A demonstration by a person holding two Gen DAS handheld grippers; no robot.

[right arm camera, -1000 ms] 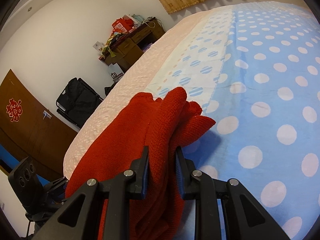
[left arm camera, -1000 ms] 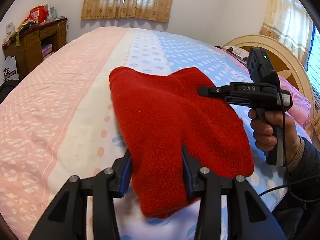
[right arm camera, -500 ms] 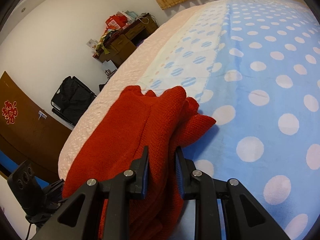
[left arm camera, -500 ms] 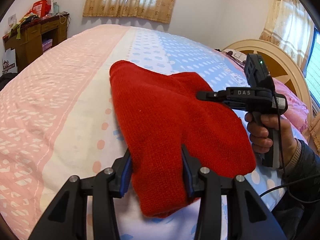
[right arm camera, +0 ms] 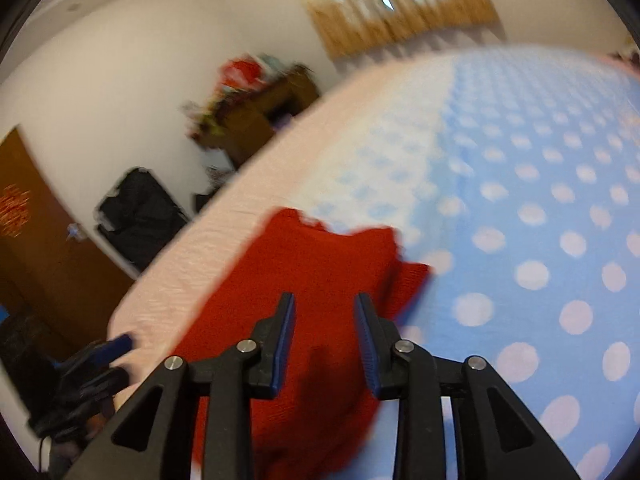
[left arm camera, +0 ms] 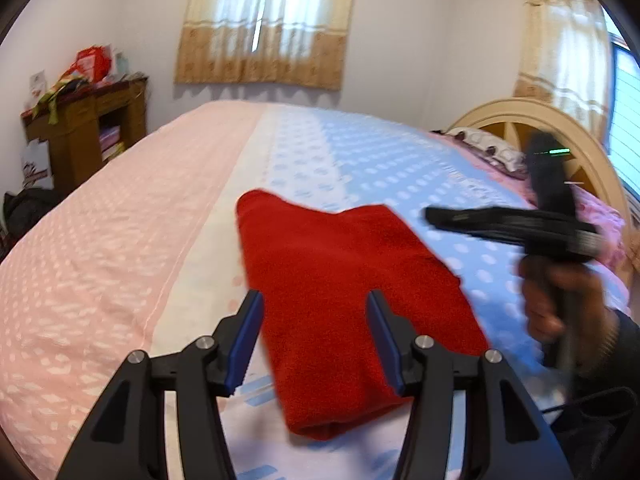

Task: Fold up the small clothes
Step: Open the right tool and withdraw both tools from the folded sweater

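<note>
The red knitted garment (left arm camera: 352, 304) is seen lying folded on the bedspread (left arm camera: 120, 248), just ahead of and below both pairs of tongs, and it is no longer pinched by either. A second ago the near edge of the knit was clamped between the blue pads of the left gripper (left arm camera: 316, 338), and a bunched side of it was squeezed in the right gripper (right arm camera: 325, 338); now both sets of jaws are being opened, and cloth is seen in the gap between the pads without being pressed by them. In the left wrist view the right gripper (left arm camera: 436, 216) is seen drawn off to the right of the garment, clear of its edge, held by a hand (left arm camera: 560, 300); both views are blurred by motion. The garment has been let down into a compact, roughly rectangular bundle, with its far corners resting beyond the fingertips. From this it may be judged that a fold has been completed and released, and that either a further fold or the setting aside of the piece is called for.
</note>
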